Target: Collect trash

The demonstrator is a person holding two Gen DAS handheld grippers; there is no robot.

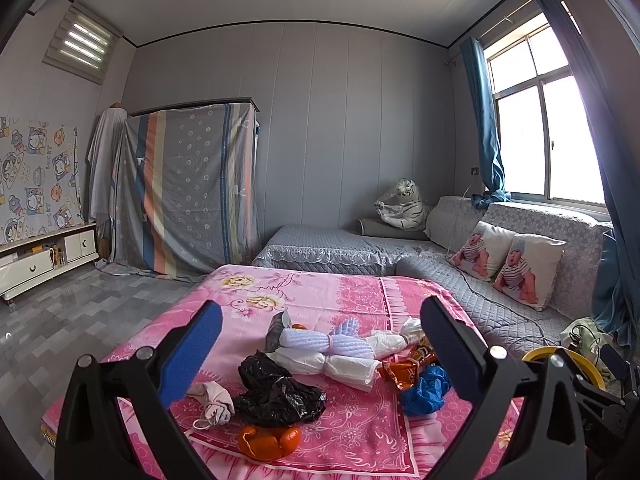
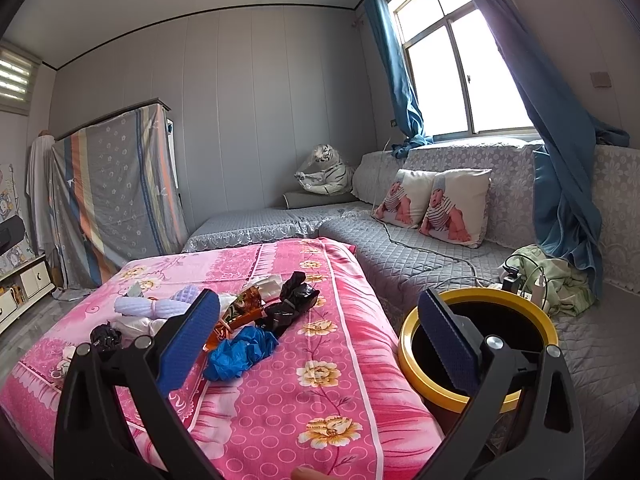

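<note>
- Left gripper [image 1: 320, 344] and right gripper [image 2: 318, 330] both hang spread and empty.
- Peel [image 1: 268, 440] lies nearest on the pink cloth [image 1: 360, 432]: soft, light.
- Black bag [image 1: 280, 394] looks crinkly, slippery; I'd pinch a bunched fold.
- Bin [image 2: 408, 344] stands beside the cloth.

Left gripper [image 1: 320, 344] spread wide, blue-padded fingers [image 1: 192, 354] level and empty; right gripper [image 2: 320, 340] likewise spread wide and empty, a fingertip [image 2: 305, 473] visible at near edge.
</note>
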